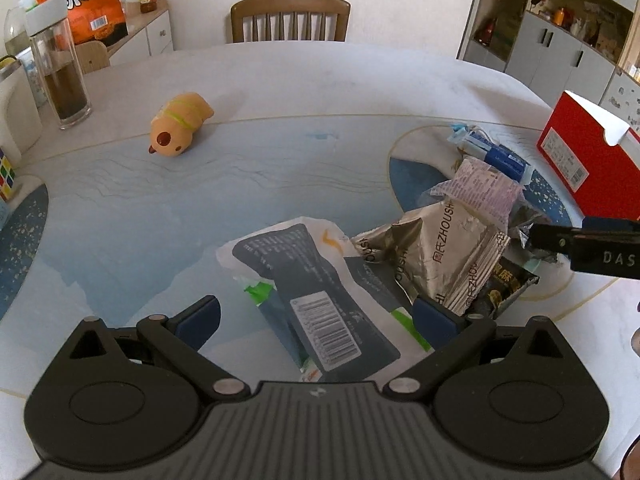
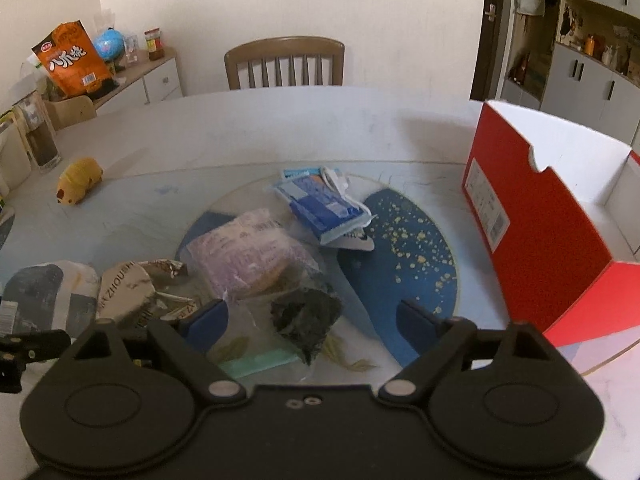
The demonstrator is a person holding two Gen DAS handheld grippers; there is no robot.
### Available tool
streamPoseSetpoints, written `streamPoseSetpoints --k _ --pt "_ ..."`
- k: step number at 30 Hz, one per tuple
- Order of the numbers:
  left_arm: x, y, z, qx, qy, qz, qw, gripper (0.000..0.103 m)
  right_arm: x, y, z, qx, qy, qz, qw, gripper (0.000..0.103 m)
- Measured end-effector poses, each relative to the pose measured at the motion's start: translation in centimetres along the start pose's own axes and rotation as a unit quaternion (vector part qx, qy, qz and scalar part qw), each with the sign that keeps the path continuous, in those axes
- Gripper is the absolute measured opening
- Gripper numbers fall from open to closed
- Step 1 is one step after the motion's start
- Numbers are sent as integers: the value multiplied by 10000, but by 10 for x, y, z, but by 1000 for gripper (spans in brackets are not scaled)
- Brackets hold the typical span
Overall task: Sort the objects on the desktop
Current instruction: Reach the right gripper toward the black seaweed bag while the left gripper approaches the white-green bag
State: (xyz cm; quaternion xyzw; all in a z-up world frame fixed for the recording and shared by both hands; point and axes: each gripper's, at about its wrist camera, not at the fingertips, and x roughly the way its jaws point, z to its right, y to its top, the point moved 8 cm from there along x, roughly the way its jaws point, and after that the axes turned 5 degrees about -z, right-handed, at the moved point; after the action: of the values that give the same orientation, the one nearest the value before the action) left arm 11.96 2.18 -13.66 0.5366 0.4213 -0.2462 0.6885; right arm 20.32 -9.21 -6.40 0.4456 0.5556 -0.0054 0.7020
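Both tools stand wide with nothing pressed between the pads: the left gripper point(image 1: 316, 318) hangs over a white and dark grey packet point(image 1: 320, 292), whose near end is hidden behind the tool's body, and the right gripper point(image 2: 314, 322) straddles a crumpled dark wrapper point(image 2: 306, 314) on the table point(image 2: 280, 120). The packets lie heaped together near the table's front edge: a silver packet point(image 1: 440, 256) leans on the white one, a pale purple bag point(image 2: 248, 252) lies behind it, and a blue pack point(image 2: 320, 204) sits a little farther back. The silver packet's lower part is covered by its neighbours, and the small print on every wrapper is unreadable. A red box point(image 2: 532, 240) stands open at the right, its far end cut off by the frame. A yellow plush toy point(image 1: 180, 128) lies well apart at the left
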Motion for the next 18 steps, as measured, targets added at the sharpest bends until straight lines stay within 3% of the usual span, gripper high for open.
streamPoseSetpoints --k 5,10,13,18 --pt "5 1 -3 -57 -29 -86 9999 92 10 -2 -1 -115 -36 -98 9999 87" --pt "8 3 -5 -77 -37 -111 9999 75 18 -1 -3 -174 -78 -184 9996 82" --pt "8 4 -7 -95 -94 -138 9998 63 22 0 -4 -194 -96 -235 9995 76" --pt "9 5 -13 -277 -114 -132 9995 53 25 2 -4 -172 -95 -284 9994 67"
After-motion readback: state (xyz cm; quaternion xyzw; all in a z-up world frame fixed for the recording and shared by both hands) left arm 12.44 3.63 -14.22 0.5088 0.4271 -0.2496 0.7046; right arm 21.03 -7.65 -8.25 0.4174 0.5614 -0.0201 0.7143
